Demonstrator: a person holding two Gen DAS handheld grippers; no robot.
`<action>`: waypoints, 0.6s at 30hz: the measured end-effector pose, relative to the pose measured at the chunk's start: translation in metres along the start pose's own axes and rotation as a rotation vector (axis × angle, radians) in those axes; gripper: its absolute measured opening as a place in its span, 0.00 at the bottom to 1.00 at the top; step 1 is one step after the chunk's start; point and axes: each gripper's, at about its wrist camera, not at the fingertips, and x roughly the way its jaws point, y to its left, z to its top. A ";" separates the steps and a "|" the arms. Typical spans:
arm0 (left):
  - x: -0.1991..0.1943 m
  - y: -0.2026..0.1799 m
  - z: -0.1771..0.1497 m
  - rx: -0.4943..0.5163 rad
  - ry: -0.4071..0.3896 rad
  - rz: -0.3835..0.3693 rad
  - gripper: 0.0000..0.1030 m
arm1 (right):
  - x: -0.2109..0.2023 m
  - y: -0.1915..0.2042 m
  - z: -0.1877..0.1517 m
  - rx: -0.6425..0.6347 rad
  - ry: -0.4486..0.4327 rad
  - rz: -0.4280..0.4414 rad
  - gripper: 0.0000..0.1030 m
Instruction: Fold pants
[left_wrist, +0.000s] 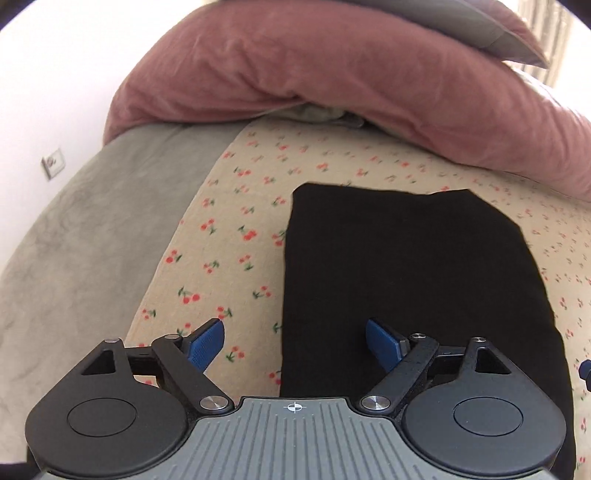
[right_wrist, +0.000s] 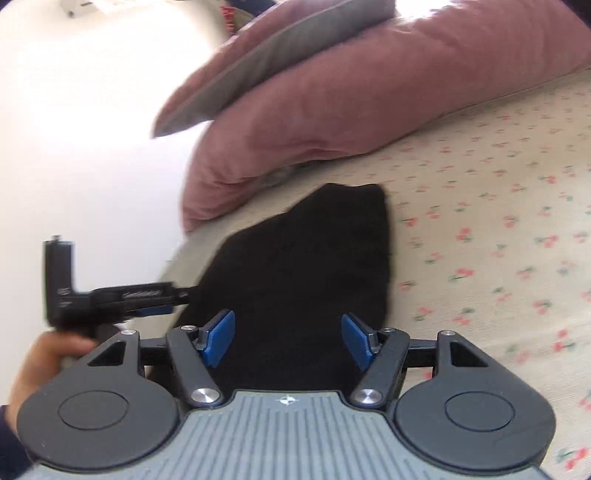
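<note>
The black pants (left_wrist: 406, 277) lie folded into a flat block on the cherry-print sheet (left_wrist: 229, 236). My left gripper (left_wrist: 295, 343) hovers over the block's near left edge. It is open, with one blue pad above the sheet and the other above the cloth, and nothing is pinched. In the right wrist view the pants (right_wrist: 314, 258) stretch away from my right gripper (right_wrist: 288, 338), which is open above the near end of the dark cloth with nothing held. A hand (right_wrist: 44, 354) holds the left gripper (right_wrist: 110, 295) at that view's left side.
A bulky pink duvet (left_wrist: 314, 74) is heaped across the far side of the bed, with a grey pillow (right_wrist: 280, 51) on top. A grey blanket (left_wrist: 85, 240) covers the bed to the left. A white wall with a socket (left_wrist: 53, 162) stands beyond it.
</note>
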 end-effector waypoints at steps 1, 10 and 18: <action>0.006 0.010 0.000 -0.071 0.015 -0.058 0.83 | 0.005 -0.010 0.003 0.006 0.014 -0.025 0.59; 0.021 0.033 -0.017 -0.178 0.039 -0.275 0.84 | 0.057 -0.036 0.006 0.134 0.110 0.107 0.45; 0.005 -0.006 -0.026 -0.119 -0.024 -0.307 0.21 | 0.068 -0.005 0.012 0.047 0.070 0.058 0.03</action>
